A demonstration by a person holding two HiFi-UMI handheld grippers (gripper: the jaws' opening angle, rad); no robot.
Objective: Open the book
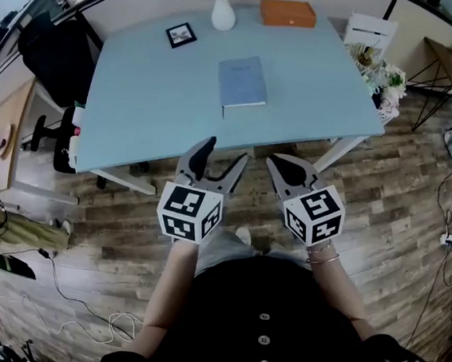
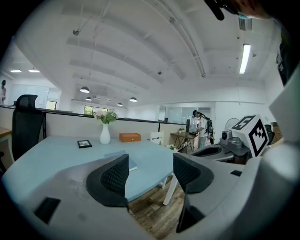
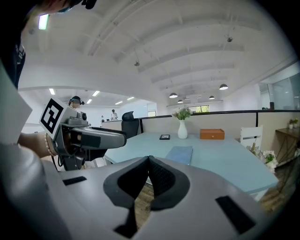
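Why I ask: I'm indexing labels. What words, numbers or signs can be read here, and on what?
No text is legible.
Book cover: a faint mark, too small to read.
Picture frame: too small to read.
Marker cubes: black-and-white square patterns, no letters.
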